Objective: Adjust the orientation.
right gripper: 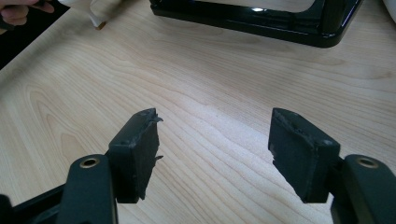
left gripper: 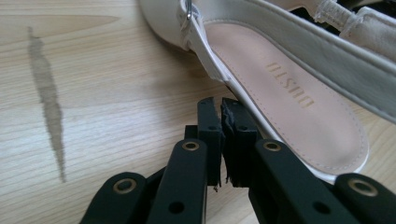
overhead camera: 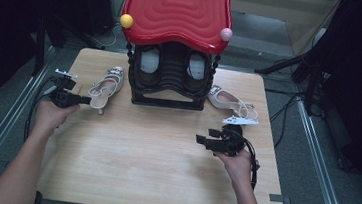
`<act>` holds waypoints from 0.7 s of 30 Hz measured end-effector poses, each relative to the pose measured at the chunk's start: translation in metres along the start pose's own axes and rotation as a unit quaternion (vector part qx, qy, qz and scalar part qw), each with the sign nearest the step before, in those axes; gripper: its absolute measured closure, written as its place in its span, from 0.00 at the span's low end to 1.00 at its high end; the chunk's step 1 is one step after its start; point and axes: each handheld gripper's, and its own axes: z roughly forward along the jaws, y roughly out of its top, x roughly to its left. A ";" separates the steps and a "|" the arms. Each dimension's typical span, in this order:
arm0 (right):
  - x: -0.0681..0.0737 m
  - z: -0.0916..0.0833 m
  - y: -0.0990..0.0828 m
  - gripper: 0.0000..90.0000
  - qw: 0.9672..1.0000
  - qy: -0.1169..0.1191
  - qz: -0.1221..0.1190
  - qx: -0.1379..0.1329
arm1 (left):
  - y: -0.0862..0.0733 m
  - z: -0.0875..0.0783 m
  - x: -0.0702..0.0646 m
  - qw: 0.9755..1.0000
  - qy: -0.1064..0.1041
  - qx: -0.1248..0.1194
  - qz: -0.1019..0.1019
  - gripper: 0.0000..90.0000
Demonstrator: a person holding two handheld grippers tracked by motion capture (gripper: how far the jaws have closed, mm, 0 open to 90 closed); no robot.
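Note:
A pale slingback heeled shoe (overhead camera: pixel 105 88) lies at the table's left, beside the black rack. In the left gripper view this shoe (left gripper: pixel 280 93) shows its pink insole with gold lettering. My left gripper (overhead camera: pixel 86 100) is by its heel end; its jaws are shut (left gripper: pixel 221 105), pressed together against the shoe's rim, with nothing seen between them. A second matching shoe (overhead camera: pixel 231 103) lies to the right of the rack. My right gripper (overhead camera: pixel 199 139) hovers open (right gripper: pixel 212 135) over bare wood in the right middle of the table.
A black shoe rack (overhead camera: pixel 171 81) with a raised red wavy lid (overhead camera: pixel 177 11) stands at the table's back centre, its base (right gripper: pixel 252 18) ahead of the right gripper. Yellow (overhead camera: pixel 126 21) and pink (overhead camera: pixel 226 34) balls sit at the lid's corners. The wooden table (overhead camera: pixel 152 169) has metal rails on both sides.

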 end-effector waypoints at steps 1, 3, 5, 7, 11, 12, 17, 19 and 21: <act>0.000 0.000 0.000 0.38 1.000 0.000 0.001 0.000 | 0.000 0.000 -0.002 1.000 0.002 -0.001 0.001 0.96; 0.000 0.000 0.000 0.38 1.000 0.000 0.000 0.000 | 0.001 0.001 -0.004 1.000 0.001 0.003 0.003 0.96; 0.000 0.000 0.000 0.38 1.000 -0.001 0.000 0.000 | 0.001 0.002 -0.006 1.000 0.000 -0.001 0.003 0.94; 0.000 0.000 0.000 0.38 1.000 -0.001 0.000 0.000 | 0.001 0.001 -0.005 1.000 0.009 -0.001 0.004 0.89; -0.001 0.000 0.000 0.38 1.000 -0.002 -0.001 0.000 | 0.001 -0.003 -0.002 1.000 0.013 -0.006 0.004 0.79; -0.001 0.000 0.000 0.38 1.000 -0.002 0.000 -0.001 | 0.001 -0.004 -0.002 1.000 0.009 -0.008 0.001 0.75; 0.000 0.000 0.000 0.38 1.000 -0.002 0.000 0.001 | 0.001 -0.006 -0.001 1.000 0.016 -0.010 0.010 0.63; 0.000 0.000 0.000 0.38 1.000 -0.002 0.000 0.000 | 0.001 -0.006 0.001 1.000 0.020 -0.007 0.003 0.56; 0.000 0.000 0.001 0.38 1.000 -0.002 0.000 0.000 | 0.001 -0.007 0.004 1.000 0.013 -0.006 -0.002 0.51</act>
